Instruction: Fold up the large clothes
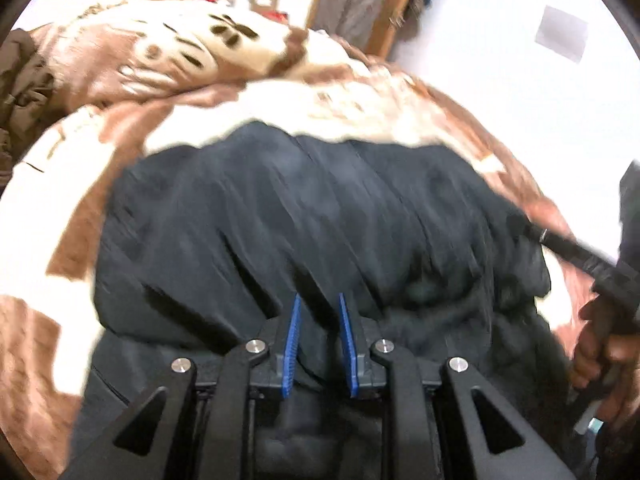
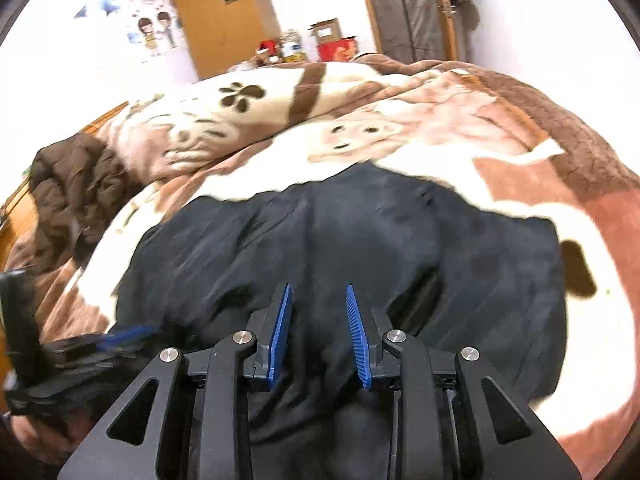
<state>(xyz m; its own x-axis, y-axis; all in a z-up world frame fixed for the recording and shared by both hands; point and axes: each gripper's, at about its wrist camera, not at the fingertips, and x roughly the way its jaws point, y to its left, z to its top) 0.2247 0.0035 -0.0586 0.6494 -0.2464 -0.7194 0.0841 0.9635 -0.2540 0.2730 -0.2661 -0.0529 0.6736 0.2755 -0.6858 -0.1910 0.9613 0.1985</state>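
Observation:
A large dark navy garment [image 1: 320, 208] lies spread on a bed with a cream and brown animal-print blanket [image 1: 120, 128]. It also shows in the right wrist view [image 2: 360, 240]. My left gripper [image 1: 319, 300] hovers over the garment's near edge with its blue pads apart and nothing between them. My right gripper [image 2: 318, 290] stands the same way over the near edge, pads apart and empty. The right gripper also shows at the right edge of the left wrist view [image 1: 520, 224], and the left gripper at the left edge of the right wrist view [image 2: 124, 336].
A brown jacket [image 2: 76, 192] lies crumpled at the bed's left side. Boxes and jars [image 2: 316, 44] stand beyond the bed by a wooden door [image 2: 220, 20]. The blanket [image 2: 460, 128] stretches behind and right of the garment.

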